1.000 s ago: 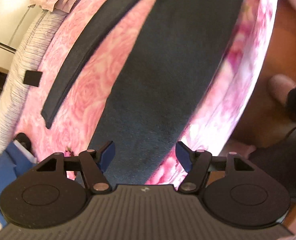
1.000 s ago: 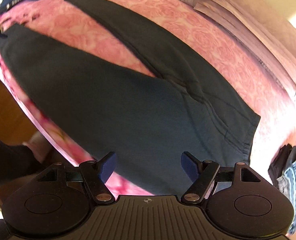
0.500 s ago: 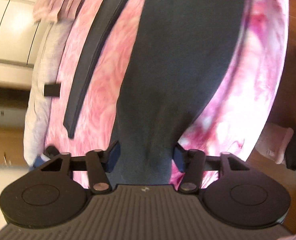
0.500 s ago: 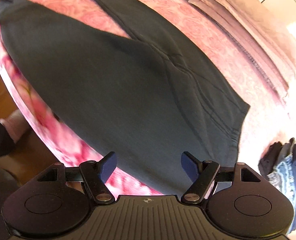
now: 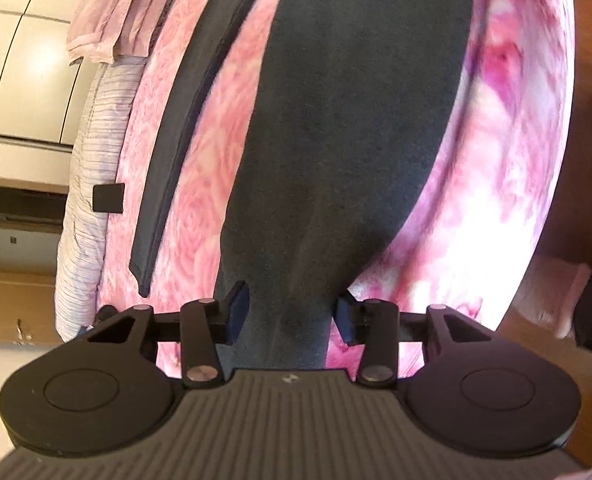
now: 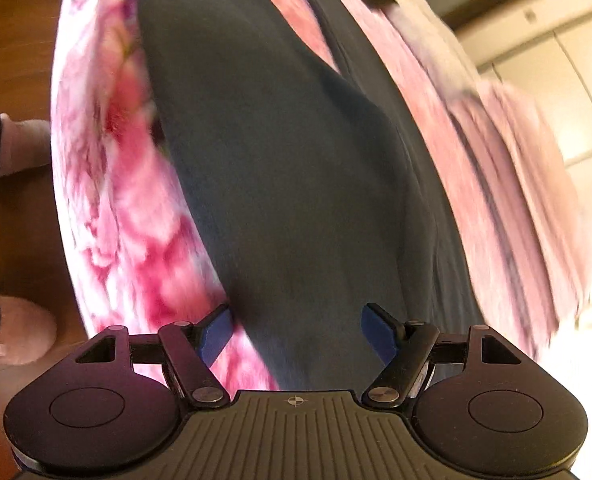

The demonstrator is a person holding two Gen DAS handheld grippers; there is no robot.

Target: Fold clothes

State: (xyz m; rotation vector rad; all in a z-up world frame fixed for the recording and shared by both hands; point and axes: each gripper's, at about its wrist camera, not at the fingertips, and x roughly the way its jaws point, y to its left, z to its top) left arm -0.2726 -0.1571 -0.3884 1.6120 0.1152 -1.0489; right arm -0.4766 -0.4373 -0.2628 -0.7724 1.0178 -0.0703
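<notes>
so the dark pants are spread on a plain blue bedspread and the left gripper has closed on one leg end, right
Not quite: the bedspread is pink with a rose pattern, not plain blue, as the left wrist view shows. The rest stands: the dark pants lie spread on it, and the left gripper has just closed on one leg end.

So from my tongs I count one dark pair of pants [image 5: 348, 128] with two legs, one pink rose bedspread [image 5: 216, 184], one small black tag [image 5: 108, 198] at mid left, and two pink slippers [image 6: 20, 332] at the left edge.
</notes>
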